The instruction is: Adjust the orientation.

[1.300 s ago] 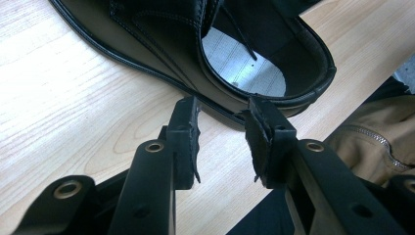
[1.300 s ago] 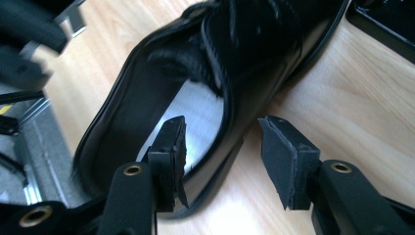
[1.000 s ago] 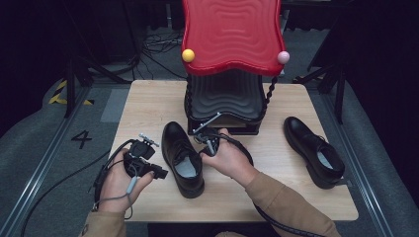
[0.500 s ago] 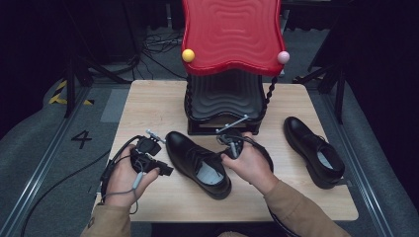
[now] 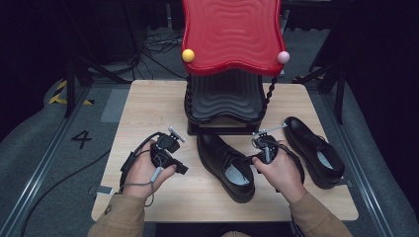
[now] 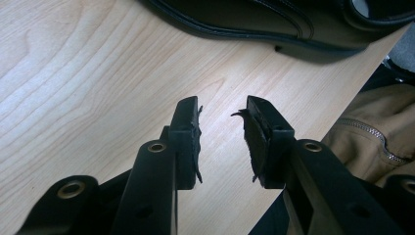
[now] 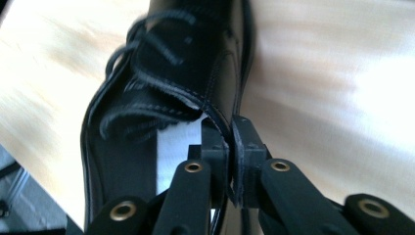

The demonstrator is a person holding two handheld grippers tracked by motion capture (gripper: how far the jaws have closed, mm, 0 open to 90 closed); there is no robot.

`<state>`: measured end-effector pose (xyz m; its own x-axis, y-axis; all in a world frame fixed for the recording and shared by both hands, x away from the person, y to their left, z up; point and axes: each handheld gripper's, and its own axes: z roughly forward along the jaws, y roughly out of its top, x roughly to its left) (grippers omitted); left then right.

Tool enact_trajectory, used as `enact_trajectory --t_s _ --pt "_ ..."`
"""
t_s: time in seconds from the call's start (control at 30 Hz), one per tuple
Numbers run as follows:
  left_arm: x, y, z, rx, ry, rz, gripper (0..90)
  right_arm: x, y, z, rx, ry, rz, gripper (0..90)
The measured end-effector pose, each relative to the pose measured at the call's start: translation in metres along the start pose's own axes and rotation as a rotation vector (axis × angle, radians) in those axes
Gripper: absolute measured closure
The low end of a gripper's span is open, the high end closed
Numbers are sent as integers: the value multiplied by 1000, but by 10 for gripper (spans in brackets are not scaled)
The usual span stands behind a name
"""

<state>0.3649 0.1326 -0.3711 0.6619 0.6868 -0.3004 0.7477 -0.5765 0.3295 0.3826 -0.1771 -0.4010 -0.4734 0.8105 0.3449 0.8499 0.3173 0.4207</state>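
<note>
Shoe point(image 5: 225, 165): black leather lace-up, lying on the wooden table point(image 5: 148, 108) just in front of the red-and-black rack point(image 5: 230, 74), toe toward the rack, heel toward you.
Second shoe point(image 5: 314, 150): same kind, near the table's right edge, apart from the first and untouched.
Right gripper point(image 7: 230, 147): jaws pinched on the shoe's collar rim, one pad inside the opening, one outside; they have just eased open a little, yet the leather edge sits clamped between them.
Left gripper point(image 6: 222, 127): jaws apart with nothing between them, hovering over bare table left of the shoe; sole edge shows at the top of the left gripper view.
Handling: you should expect moderate weight, stiff sole, soft collar that bends under a one-sided pinch, so the toe will likely sag or swing.
Surface: polished leather looks slick; thin rim could slip out if your grip loosens more.
Where to hold: keep your pinch on the collar beside the laces, or move to the stiffer heel counter.
Left hand: you could steady the toe or the sole edge.
</note>
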Motion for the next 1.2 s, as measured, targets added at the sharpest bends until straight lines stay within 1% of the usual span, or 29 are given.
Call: enact_trajectory --t_s 0.03,0.07,0.13,0.17,0.2,0.23,0.27,0.33,0.4,0.43,0.47,0.53,0.57,0.6,0.63,0.67,0.7,0.73,0.77,0.8,0.83,0.87,0.9,0.93,1.0,1.03,1.13,1.17,1.2 --pt "0 1 1 4 -1 0 668 0 -1 0 11 13 -4 828" --pt "-1 1 2 4 -3 0 667 1 -1 0 15 38 2 812" --pt "-1 1 1 4 -3 4 666 1 -2 -2 43 55 5 789" --pt "-1 1 1 4 -3 4 666 1 -2 -2 43 55 5 789" --pt "-1 1 1 2 -3 5 666 0 -2 -2 37 60 8 757" --pt "-1 1 1 2 -4 4 666 0 -2 -2 37 60 8 757" --pt "-1 0 1 1 -6 4 663 -1 -2 -3 40 78 2 714" --pt "-1 1 2 2 -7 6 662 0 -3 -6 36 81 -24 680" --pt "0 2 4 8 -8 8 663 1 -3 -11 30 96 -34 659" --pt "-1 2 6 7 -7 6 664 2 -3 -14 17 99 -44 649" --pt "-1 3 7 12 -10 10 664 2 -3 -17 -1 99 -55 647" --pt "-2 4 9 7 -14 12 668 -1 -3 -24 -28 120 -76 651" --pt "-2 4 9 7 -14 12 673 -1 -3 -24 -28 120 -76 651" --pt "-3 5 10 11 -16 17 673 -4 -3 -27 -38 118 -91 662" --pt "-4 7 12 14 -18 25 682 -10 -3 -33 -46 112 -114 712" --pt "-4 7 13 11 -18 22 691 -13 -4 -35 -39 107 -130 737" --pt "-4 7 13 11 -18 22 699 -13 -4 -35 -39 107 -130 737" --pt "-4 9 15 14 -21 26 699 -16 -5 -36 -29 107 -143 782" --pt "-4 10 16 18 -21 30 715 -20 -6 -37 -6 107 -153 840" --pt "-5 11 18 22 -24 33 727 -27 -8 -34 33 77 -154 900" --pt "-6 13 20 26 -24 38 727 -27 -8 -34 33 77 -154 900" --pt "-7 14 22 34 -27 43 732 -31 -12 -24 113 28 -168 900" --pt "-8 15 24 38 -27 48 733 -32 -13 -19 145 28 -177 900" --pt "-8 15 24 38 -27 48 733 -32 -13 -19 145 28 -177 900" --pt "-9 16 23 35 -27 53 731 -28 -20 2 234 9 -195 900" --pt "-9 16 23 34 -28 55 731 -28 -20 2 234 9 -195 900" --pt "-9 16 21 36 -25 50 727 -21 -24 15 276 5 -212 900" --pt "-8 16 21 30 -27 52 726 -18 -25 18 289 13 -224 900" --pt "-8 16 20 25 -26 53 725 -17 -24 16 284 9 -232 900"
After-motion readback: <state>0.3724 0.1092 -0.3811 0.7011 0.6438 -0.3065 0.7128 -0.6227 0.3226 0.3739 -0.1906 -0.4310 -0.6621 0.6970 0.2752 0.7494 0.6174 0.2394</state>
